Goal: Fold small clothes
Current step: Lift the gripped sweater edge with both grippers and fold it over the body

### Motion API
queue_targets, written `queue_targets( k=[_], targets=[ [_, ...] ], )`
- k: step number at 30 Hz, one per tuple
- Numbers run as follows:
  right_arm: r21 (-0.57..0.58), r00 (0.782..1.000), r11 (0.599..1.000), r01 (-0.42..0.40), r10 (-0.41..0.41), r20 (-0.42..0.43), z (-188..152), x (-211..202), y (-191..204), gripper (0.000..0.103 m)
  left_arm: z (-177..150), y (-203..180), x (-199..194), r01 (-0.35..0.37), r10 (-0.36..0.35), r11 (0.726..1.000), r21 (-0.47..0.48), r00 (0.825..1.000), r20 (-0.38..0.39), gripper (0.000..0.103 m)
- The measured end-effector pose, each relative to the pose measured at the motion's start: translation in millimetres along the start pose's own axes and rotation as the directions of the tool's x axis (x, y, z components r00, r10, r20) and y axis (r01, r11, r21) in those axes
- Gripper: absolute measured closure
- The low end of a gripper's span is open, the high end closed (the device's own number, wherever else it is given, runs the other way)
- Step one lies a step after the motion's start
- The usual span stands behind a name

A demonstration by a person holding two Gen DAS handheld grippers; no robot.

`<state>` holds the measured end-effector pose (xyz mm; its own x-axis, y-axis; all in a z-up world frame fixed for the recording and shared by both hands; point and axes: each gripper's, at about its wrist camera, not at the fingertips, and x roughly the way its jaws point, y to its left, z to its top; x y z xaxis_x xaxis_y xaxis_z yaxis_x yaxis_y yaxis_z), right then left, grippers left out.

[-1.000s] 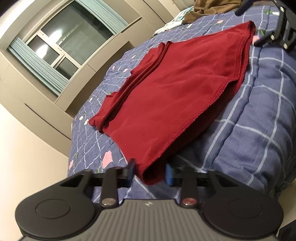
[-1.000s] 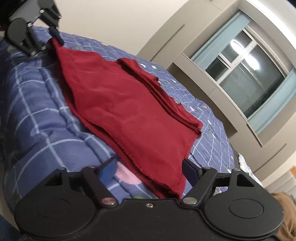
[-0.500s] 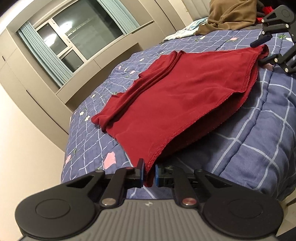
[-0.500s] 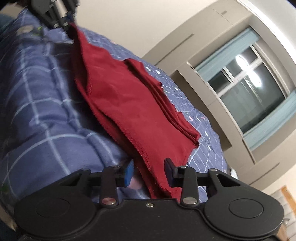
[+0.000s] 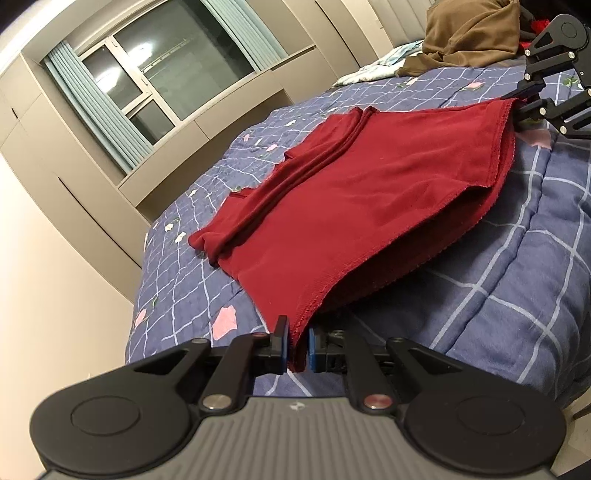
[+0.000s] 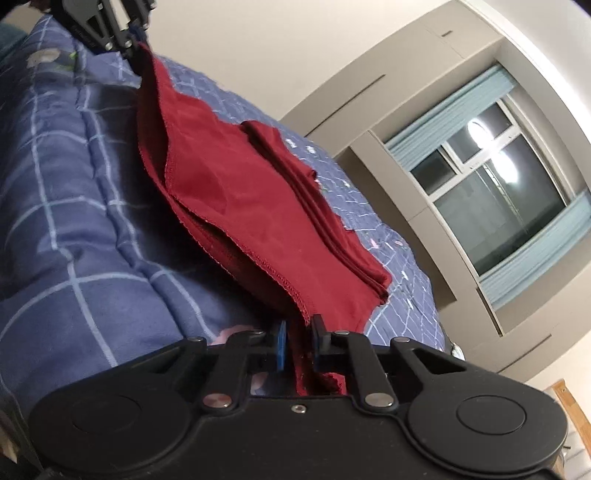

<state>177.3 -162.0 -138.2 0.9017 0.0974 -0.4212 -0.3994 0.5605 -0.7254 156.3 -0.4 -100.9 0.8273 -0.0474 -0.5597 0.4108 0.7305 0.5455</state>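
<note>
A blue checked quilt [image 5: 517, 295] is covering the bed and carrying everything else; behind it a window [image 5: 155, 74] is glaring in the wall, and a brown heap [image 5: 469, 33] is lying at the far end. A red garment [image 5: 369, 192], already doubled over with its sleeves tucked along the far side, is lying flat across the quilt's near edge.

Its long axis is running along that near hem, from one gripper to the other, and this is what the coming fold is turning on: each hand is sitting at one end of the hem, so neither is nearer than the other, and the body of the cloth is stretching away from both toward the window.

The left gripper [image 5: 297, 349] is clenching the hem corner, red cloth pinched between its blue pads. The right gripper [image 6: 297, 349] has just been closing and is now grasping the opposite corner, with a fold of fabric bunching behind its fingers; how many layers it is catching I cannot tell, since the view there is dark.

Judging by this, the hem is about to be lifted and carried away from the person, over the rest.
</note>
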Motion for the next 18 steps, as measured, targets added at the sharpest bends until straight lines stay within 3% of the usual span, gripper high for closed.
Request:
queue_targets(
  k=[1,3,5,7,13,18],
  targets=[
    [-0.008,1.000,1.000,-0.005,0.005,-0.008,-0.3,1.5,1.2,0.082,-0.8,-0.9,1.5,0.001,-0.001,1.000,0.003,1.000,-0.005,0.093],
    [-0.020,1.000,1.000,-0.012,0.012,-0.022,-2.6,4.3,3.5,0.079,-2.2,-3.6,3.5,0.000,0.000,1.000,0.007,1.000,-0.013,0.093],
    [-0.006,0.999,0.999,-0.034,0.034,-0.028,-3.0,4.4,2.8,0.090,-2.7,-5.8,2.4,0.002,-0.002,1.000,0.009,1.000,-0.015,0.095],
    [0.005,0.998,0.998,-0.058,0.058,-0.029,-2.7,2.3,0.2,0.095,-3.2,-7.5,0.3,0.008,-0.008,1.000,0.019,1.000,-0.015,0.096],
    [-0.025,0.994,0.995,-0.099,0.097,-0.053,-1.0,-6.6,-7.6,0.097,-7.0,-12.9,-8.3,0.059,-0.058,0.994,0.091,0.998,-0.013,0.098],
    [-0.014,0.983,0.984,-0.177,0.176,-0.060,9.1,-13.1,-23.0,0.097,-5.1,-8.9,-19.4,0.079,-0.080,0.990,0.115,0.997,0.004,0.098]
  ],
)
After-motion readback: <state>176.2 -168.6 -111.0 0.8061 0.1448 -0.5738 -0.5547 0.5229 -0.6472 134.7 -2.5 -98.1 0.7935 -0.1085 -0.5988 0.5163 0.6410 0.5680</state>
